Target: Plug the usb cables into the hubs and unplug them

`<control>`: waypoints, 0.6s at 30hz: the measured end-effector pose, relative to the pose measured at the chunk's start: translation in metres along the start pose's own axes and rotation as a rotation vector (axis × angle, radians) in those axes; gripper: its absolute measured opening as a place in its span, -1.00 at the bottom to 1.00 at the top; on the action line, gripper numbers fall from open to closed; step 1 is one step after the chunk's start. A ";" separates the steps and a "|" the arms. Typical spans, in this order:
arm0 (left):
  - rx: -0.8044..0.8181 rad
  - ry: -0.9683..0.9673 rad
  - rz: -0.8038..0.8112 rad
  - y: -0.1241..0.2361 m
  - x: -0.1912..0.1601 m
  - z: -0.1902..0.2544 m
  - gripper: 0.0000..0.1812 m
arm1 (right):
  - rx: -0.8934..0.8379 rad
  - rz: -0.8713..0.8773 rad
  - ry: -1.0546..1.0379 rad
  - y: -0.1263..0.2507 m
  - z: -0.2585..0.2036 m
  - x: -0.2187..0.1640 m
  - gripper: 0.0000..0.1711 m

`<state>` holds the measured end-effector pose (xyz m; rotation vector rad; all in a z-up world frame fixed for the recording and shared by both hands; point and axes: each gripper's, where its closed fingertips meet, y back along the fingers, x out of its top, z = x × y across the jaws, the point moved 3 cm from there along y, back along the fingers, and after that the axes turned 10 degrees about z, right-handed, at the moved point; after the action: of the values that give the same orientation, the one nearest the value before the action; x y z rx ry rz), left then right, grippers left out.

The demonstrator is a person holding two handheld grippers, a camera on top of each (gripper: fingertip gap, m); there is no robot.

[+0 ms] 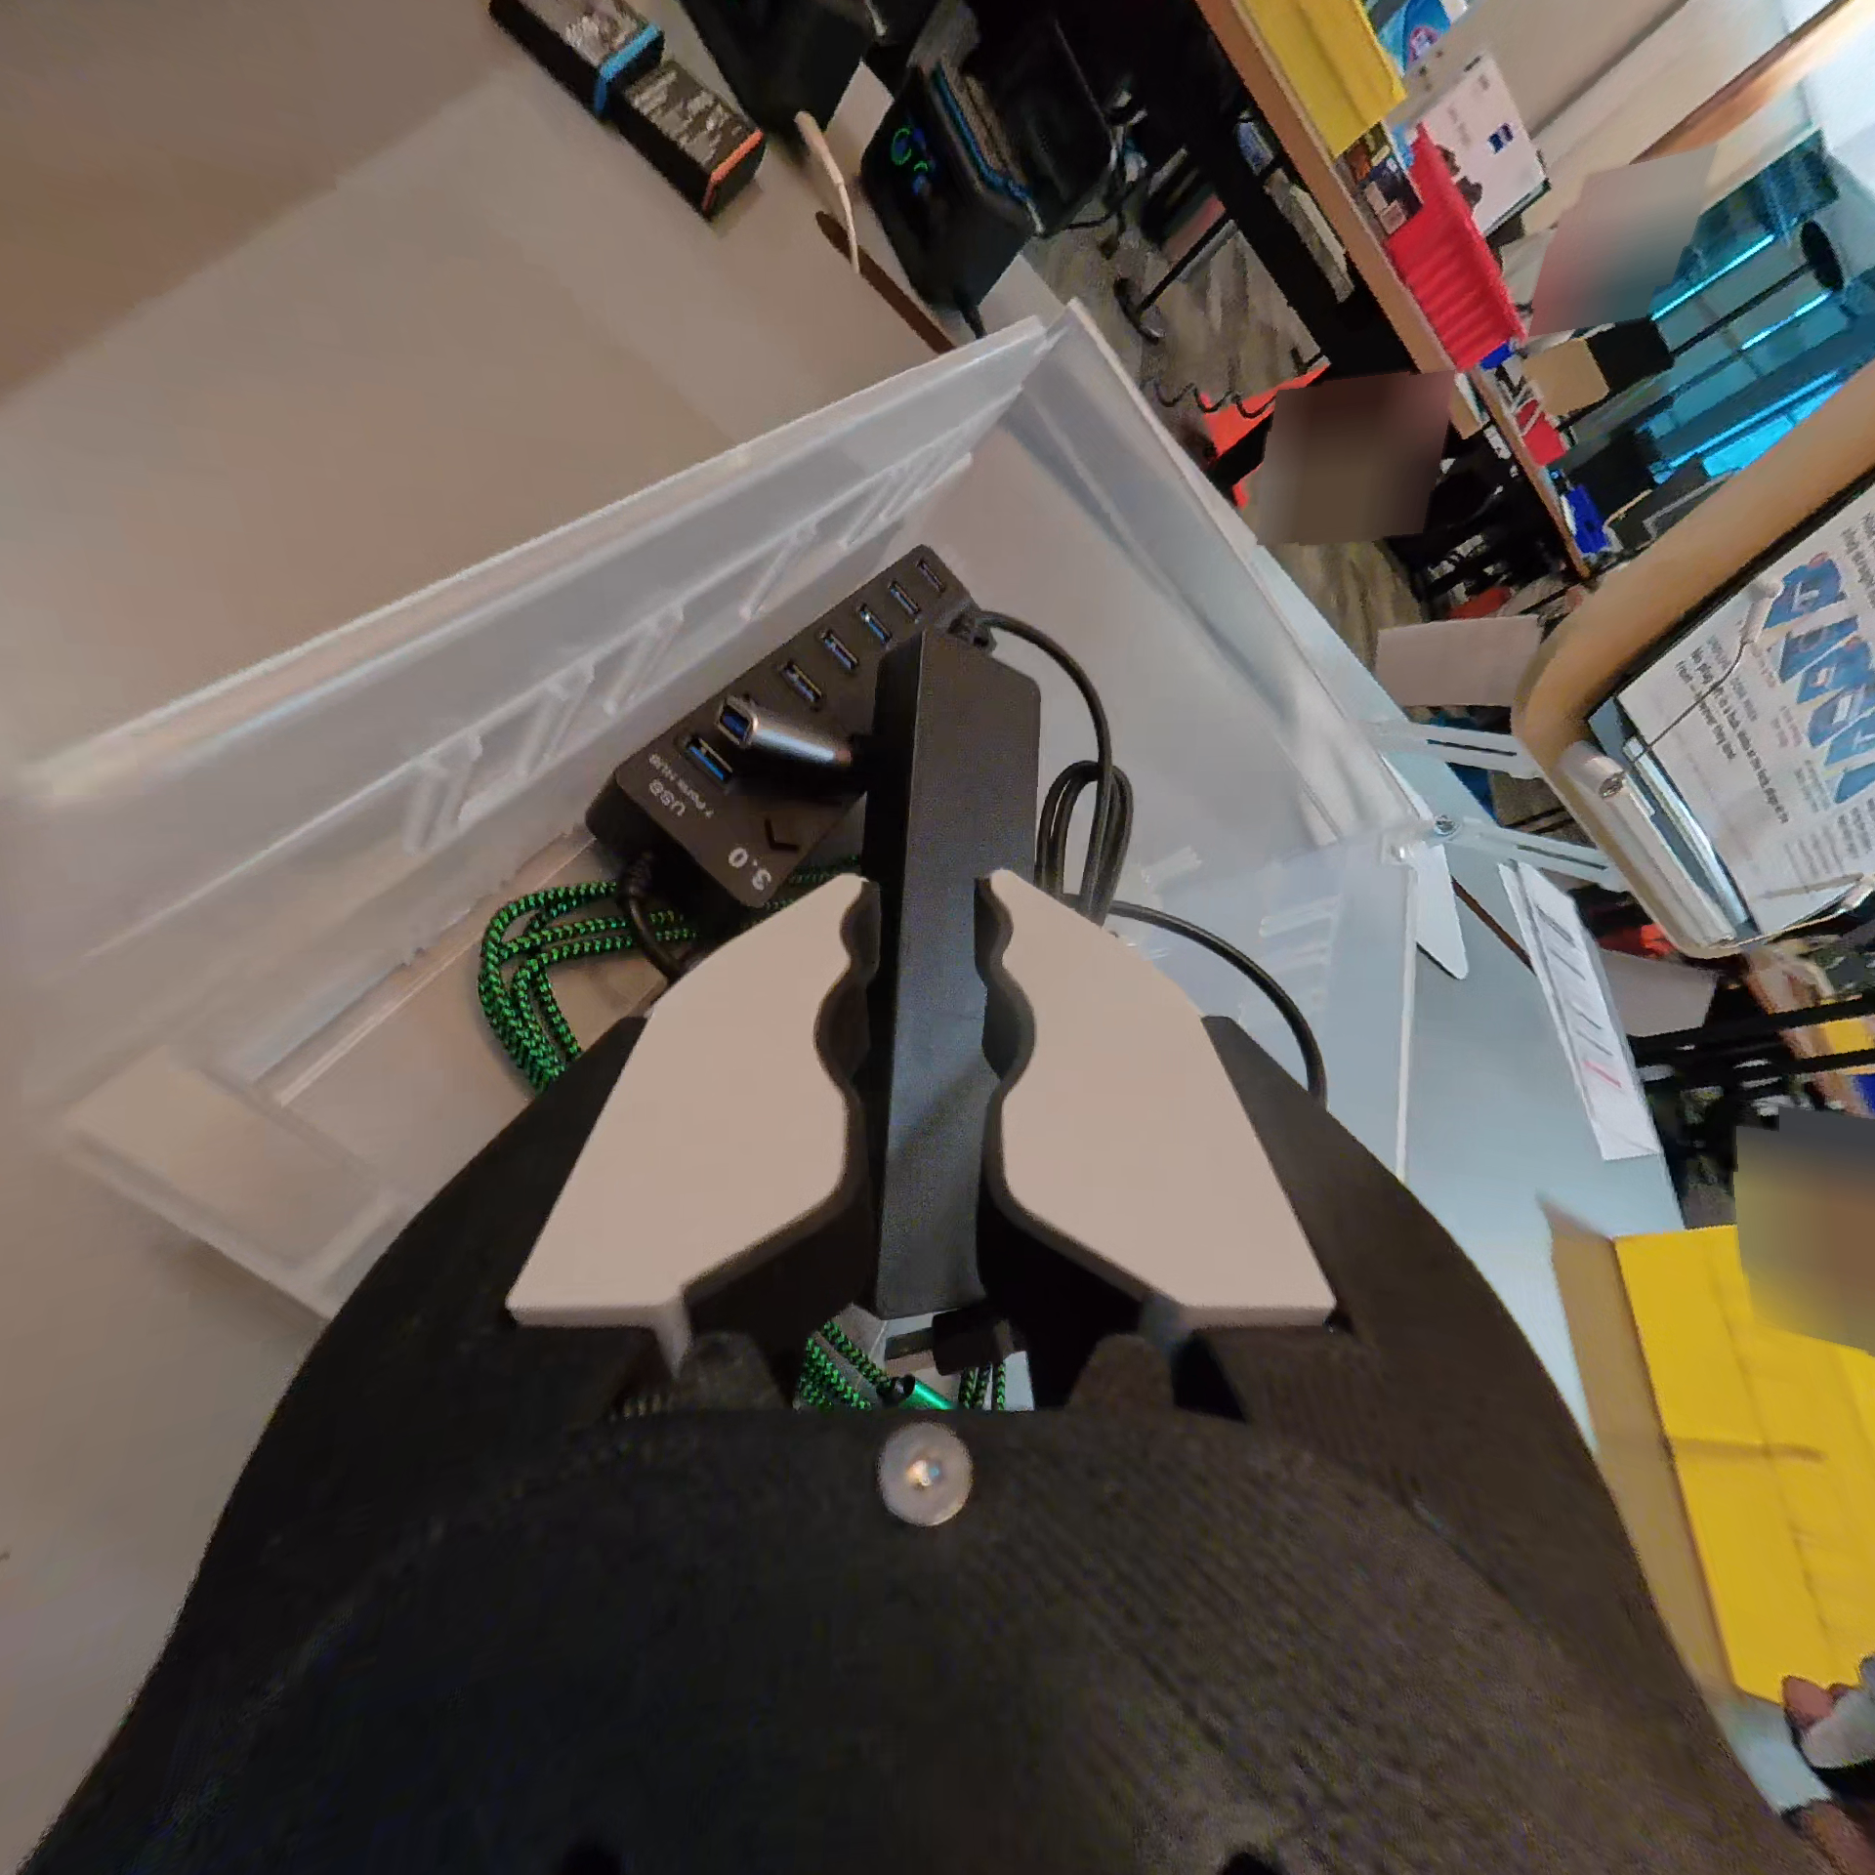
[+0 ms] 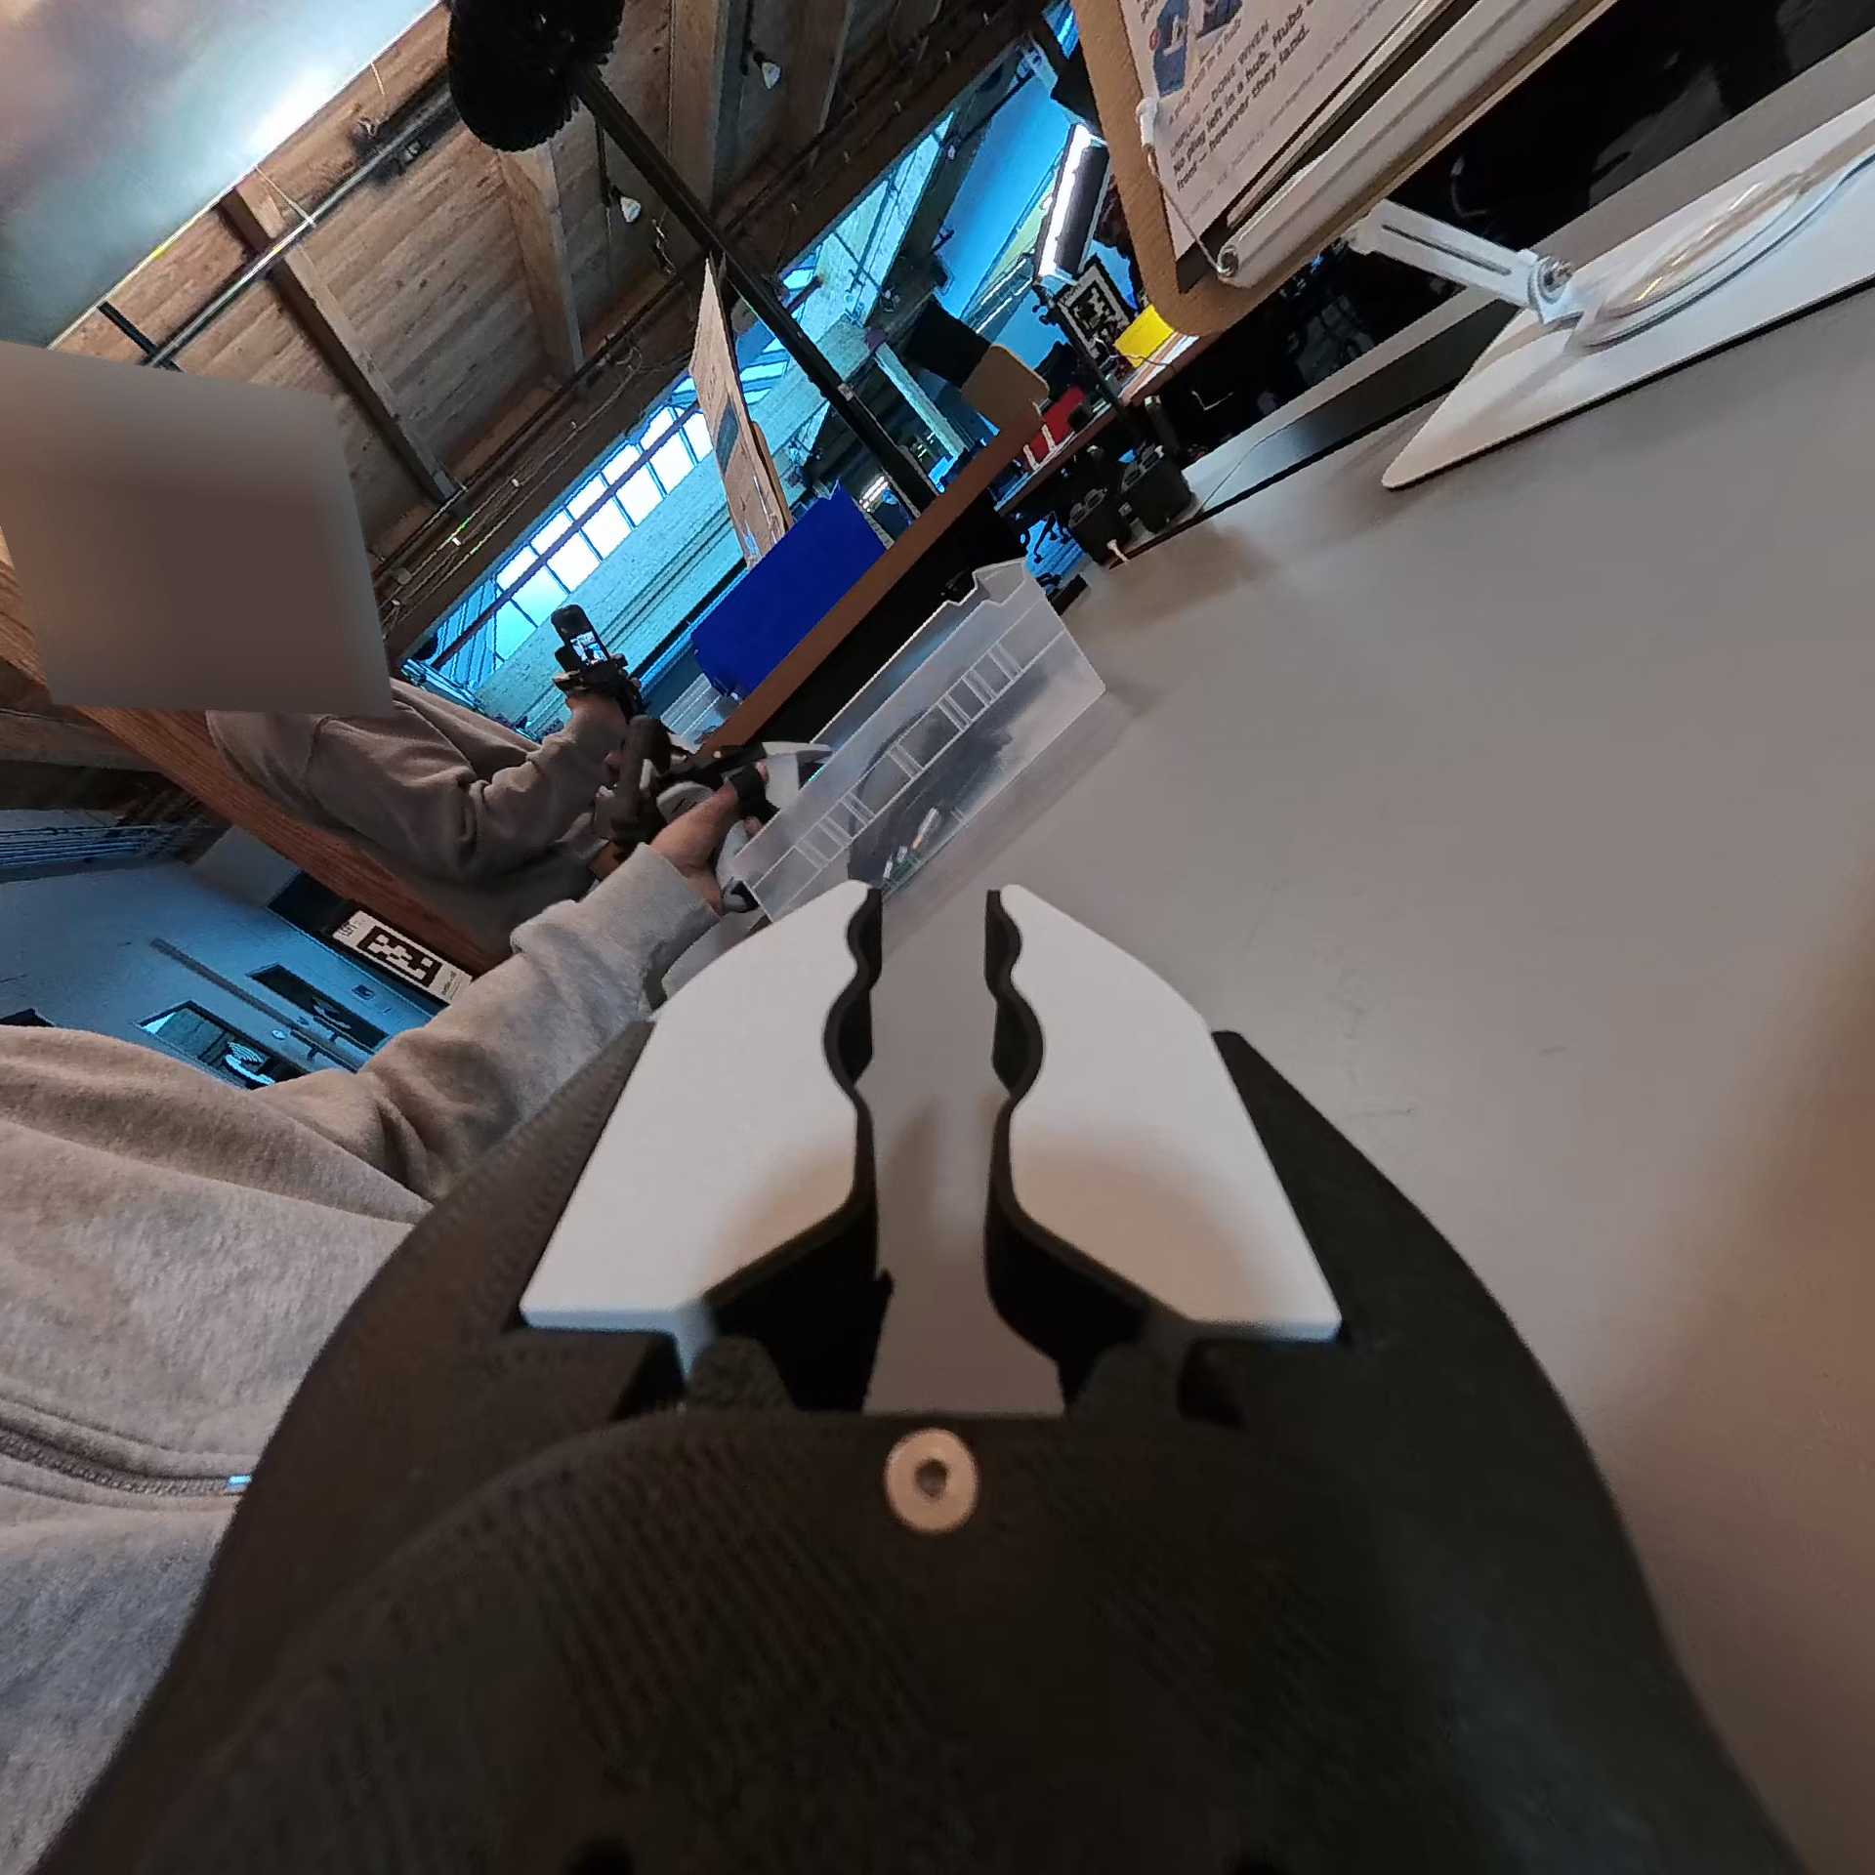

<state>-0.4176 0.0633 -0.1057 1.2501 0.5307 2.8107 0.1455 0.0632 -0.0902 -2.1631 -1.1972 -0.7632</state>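
My left gripper (image 1: 928,893) is shut on a slim black hub (image 1: 949,913), held on edge above a clear plastic bin (image 1: 609,568). In the bin lies a second black hub (image 1: 791,710) with a row of blue ports. A grey metal USB plug (image 1: 781,736) rests on it, pointing at its ports. Green braided cable (image 1: 548,964) and black cable (image 1: 1091,812) are coiled in the bin. My right gripper (image 2: 933,903) is open and empty, low over the grey table (image 2: 1420,913). The bin (image 2: 944,731) and the left gripper (image 2: 731,802), held in a hand, show farther off.
Black power bricks (image 1: 649,91) and other black gear lie on the table beyond the bin. A white monitor stand (image 2: 1623,335) sits at the far right. A paper sheet (image 1: 1583,1015) and a yellow folder (image 1: 1776,1471) lie to the right. A person's grey sleeve (image 2: 254,1167) is at left.
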 end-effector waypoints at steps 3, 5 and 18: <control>0.008 -0.085 -0.027 0.001 0.006 0.006 -0.80 | 0.000 -0.001 0.000 0.000 0.000 0.000 -0.77; 0.016 -0.161 -0.128 -0.001 0.000 0.008 -0.76 | -0.001 -0.001 -0.001 0.000 0.000 0.000 -0.77; 0.312 -0.346 -0.509 -0.020 -0.016 -0.044 -0.79 | 0.000 0.004 0.008 0.001 -0.001 0.001 -0.77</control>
<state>-0.4412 0.0670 -0.1508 1.3649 1.1051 2.0972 0.1464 0.0626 -0.0885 -2.1600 -1.1883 -0.7701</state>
